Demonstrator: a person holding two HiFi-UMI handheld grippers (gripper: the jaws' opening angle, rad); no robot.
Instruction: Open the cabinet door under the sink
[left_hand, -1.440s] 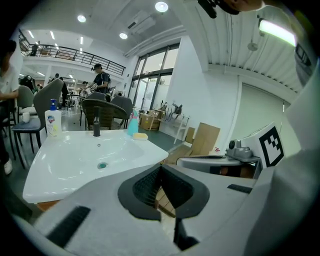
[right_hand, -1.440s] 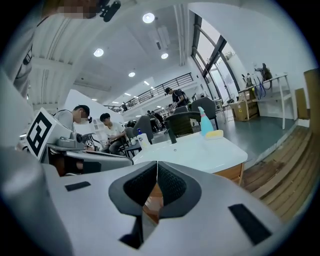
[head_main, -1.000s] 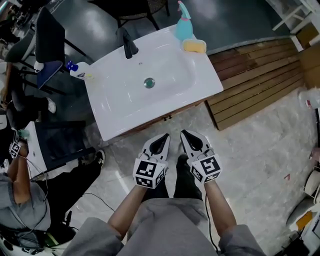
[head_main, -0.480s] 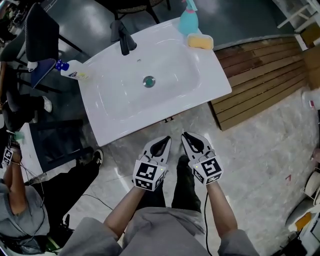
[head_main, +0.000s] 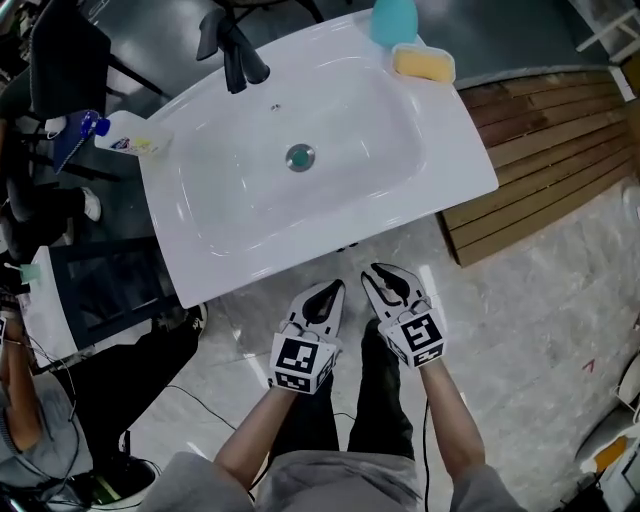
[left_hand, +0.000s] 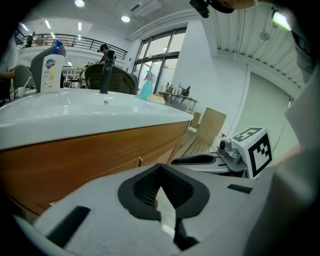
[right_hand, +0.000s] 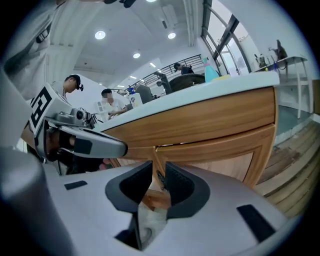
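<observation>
Standing at white sink (head_main: 260, 255), which is filling upper centre of head view. Cabinet sitting under basin overhang, so almost wholly hiding from that view (reading door state from gripper views instead).

Holding left gripper (head_main: 333, 287) just left of lower centre, pinching shut on nothing. Confirming in left gripper view: pads meeting at tip (left_hand: 159, 167), wooden cabinet front (left_hand: 75, 160) lying beyond, across left half of frame, apart from gripper.

Holding right gripper (head_main: 381, 271) just beside it, right of centre, parting pads by a narrow slot and gripping nothing. Sighting through that slot in right gripper view (right_hand: 159, 172): vertical seam between two doors plus a small dark handle (right_hand: 160, 177), apparently lying beyond pads, not yet between them. Right-hand door (right_hand: 225, 160) sitting flush in its frame, centre-right of that view.

Judging progress:
- Done: nothing on door itself. Door appearing fully closed in both gripper views, no contact showing.
- Current step: reading as line-up stage, right gripper pointing at handle.
- Left: closing gap to cabinet, bracketing handle with right pads, clamping, swinging door outward.
</observation>
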